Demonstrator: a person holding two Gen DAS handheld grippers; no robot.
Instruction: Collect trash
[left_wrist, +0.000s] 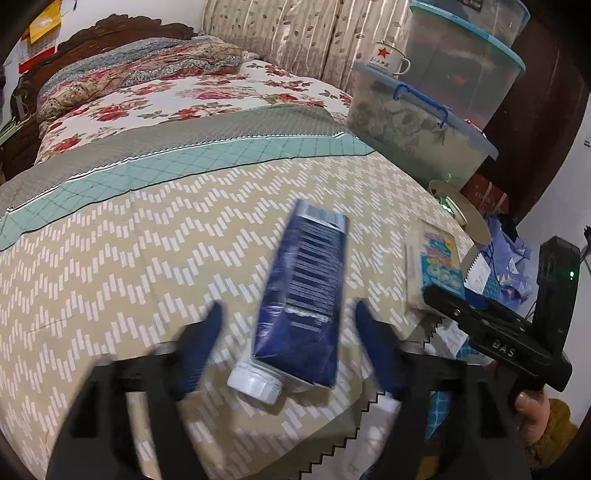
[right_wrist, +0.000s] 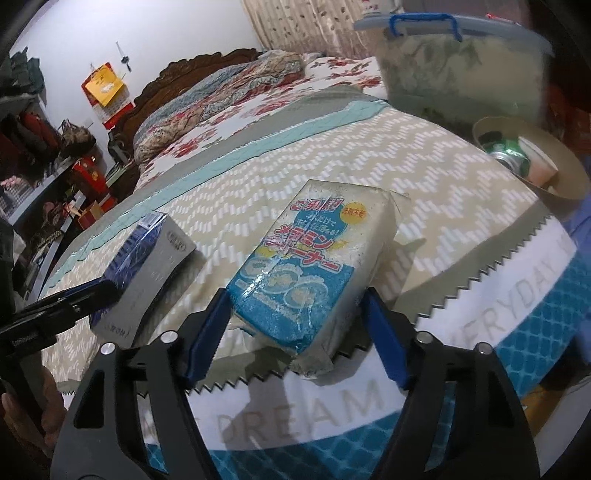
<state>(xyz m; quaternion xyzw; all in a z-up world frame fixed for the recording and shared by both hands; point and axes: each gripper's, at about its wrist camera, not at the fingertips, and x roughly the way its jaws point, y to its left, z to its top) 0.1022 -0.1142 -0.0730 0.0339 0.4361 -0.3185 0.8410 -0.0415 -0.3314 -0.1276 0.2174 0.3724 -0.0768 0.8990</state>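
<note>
I have both sets of jaws apart — left gripper (left_wrist: 290, 350) straddling the blue tube (left_wrist: 301, 295), right gripper (right_wrist: 295, 325) around the sponge packet (right_wrist: 299, 273). I'd centre each, then squeeze mid-body — 2 lifts toward the paper tub (right_wrist: 569, 166).

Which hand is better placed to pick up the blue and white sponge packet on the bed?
Right. The right gripper already straddles the blue and white sponge packet, jaws open on either side. The left gripper is around the dark blue tube instead.
</note>
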